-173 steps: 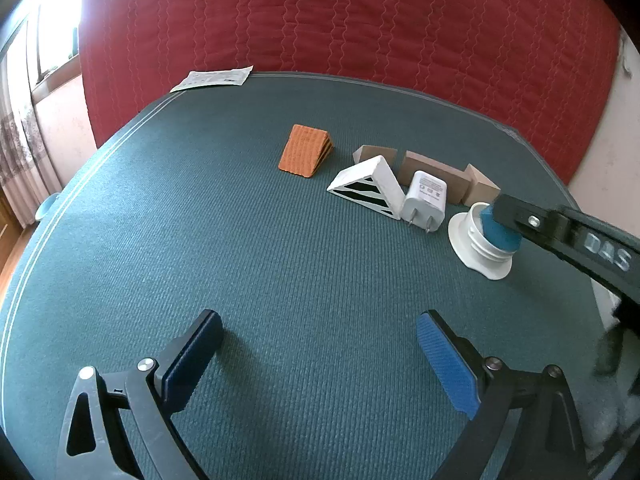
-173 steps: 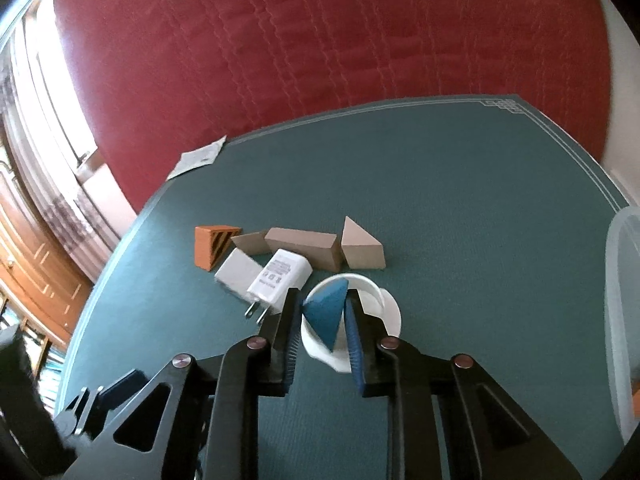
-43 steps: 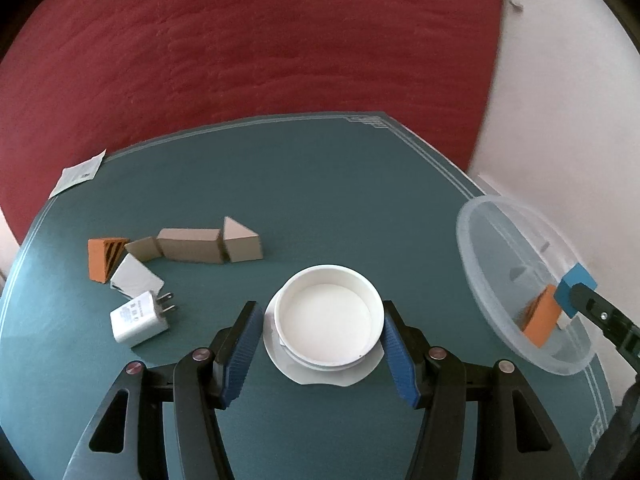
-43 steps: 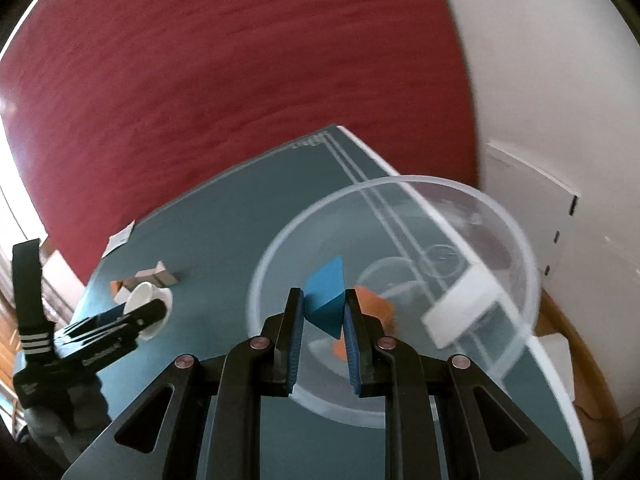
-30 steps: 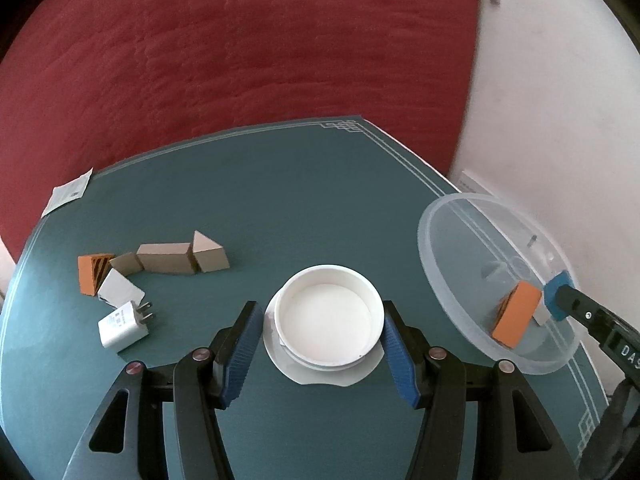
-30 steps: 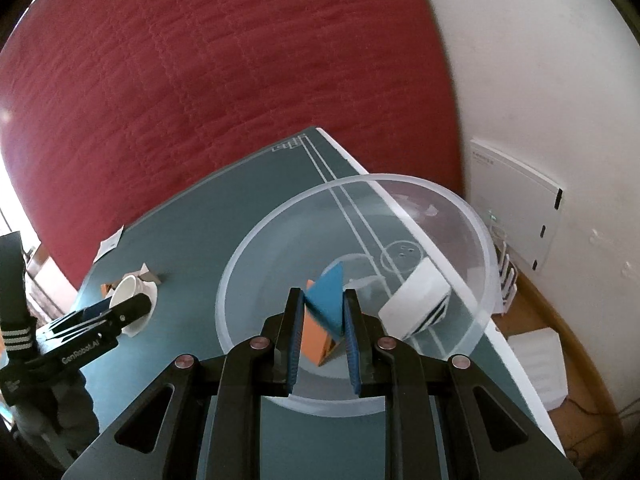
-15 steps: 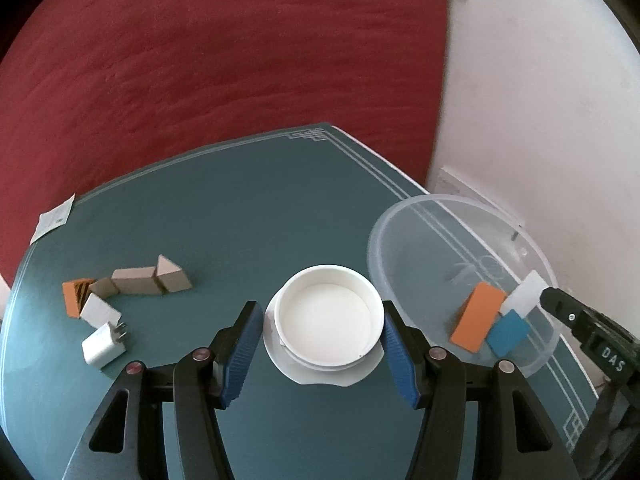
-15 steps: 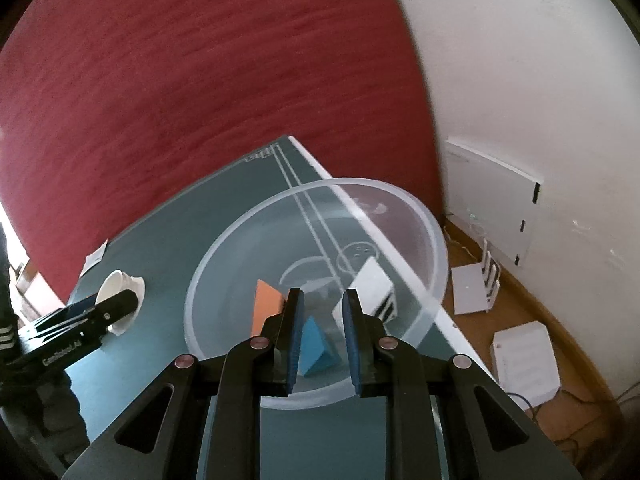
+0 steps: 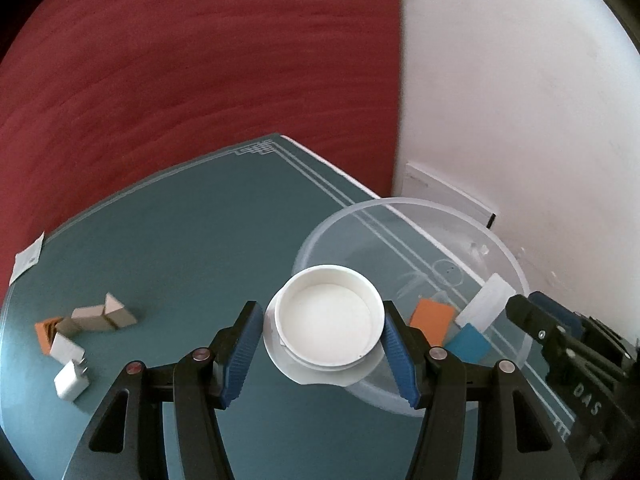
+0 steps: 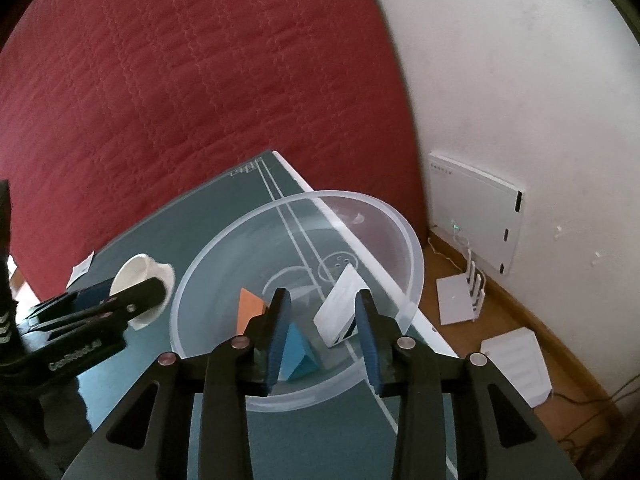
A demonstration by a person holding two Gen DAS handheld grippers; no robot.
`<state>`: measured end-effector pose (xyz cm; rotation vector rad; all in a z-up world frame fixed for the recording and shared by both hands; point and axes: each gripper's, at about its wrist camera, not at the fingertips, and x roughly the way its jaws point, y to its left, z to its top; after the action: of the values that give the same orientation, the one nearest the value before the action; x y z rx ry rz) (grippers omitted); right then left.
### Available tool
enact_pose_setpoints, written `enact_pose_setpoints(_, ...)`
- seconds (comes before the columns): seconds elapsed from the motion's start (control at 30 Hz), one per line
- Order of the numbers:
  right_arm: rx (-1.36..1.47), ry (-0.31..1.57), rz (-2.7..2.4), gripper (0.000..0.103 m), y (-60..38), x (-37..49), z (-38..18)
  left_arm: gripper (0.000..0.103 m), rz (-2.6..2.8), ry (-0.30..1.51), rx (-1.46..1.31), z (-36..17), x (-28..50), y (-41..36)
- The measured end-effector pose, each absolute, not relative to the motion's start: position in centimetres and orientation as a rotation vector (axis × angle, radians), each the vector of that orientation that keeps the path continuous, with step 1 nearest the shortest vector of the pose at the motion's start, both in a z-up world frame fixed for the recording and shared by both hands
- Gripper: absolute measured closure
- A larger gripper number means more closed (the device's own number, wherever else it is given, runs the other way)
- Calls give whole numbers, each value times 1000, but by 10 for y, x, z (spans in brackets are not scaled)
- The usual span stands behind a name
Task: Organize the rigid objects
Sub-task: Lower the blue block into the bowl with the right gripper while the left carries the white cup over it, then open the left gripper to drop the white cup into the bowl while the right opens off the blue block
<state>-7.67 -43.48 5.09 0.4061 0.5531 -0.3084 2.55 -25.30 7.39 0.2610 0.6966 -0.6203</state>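
On the green table [image 9: 192,248], well to the left of the clear bowl [image 9: 400,208], the tan blocks [image 9: 102,316], an orange wedge [image 9: 45,331] and a white charger [image 9: 71,384] are waiting their turn. The left gripper [image 9: 325,354] is pinching a white cup [image 9: 330,318] by its sides, carrying it just over the bowl's near-left rim. It should clear that rim fully before letting go, so the cup lands inside and not on the edge. Inside the bowl, the blue wedge [image 10: 298,350] is lying beside an orange piece [image 10: 249,310] and a white striped piece [image 10: 340,308]. The right gripper [image 10: 322,346] is hanging over the bowl's near rim, its jaws having just been opening and standing spread, the blue wedge below them, touching neither pad as far as can be told. It should lift straight away, leaving room for the cup.
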Motion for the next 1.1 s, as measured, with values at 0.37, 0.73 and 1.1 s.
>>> enact_pose_setpoints(0.37, 393, 549, -311, 67, -432, -75, 49, 20, -601, 695, 249, 61, 33, -255)
enact_pose_setpoints(0.73, 390, 542, -317, 48, -428, -76, 49, 7, -533, 775, 201, 48, 38, -234)
enact_pose_setpoints(1.1, 375, 546, -313, 39, -424, -76, 44, 1, -454, 812, 173, 40, 42, -214)
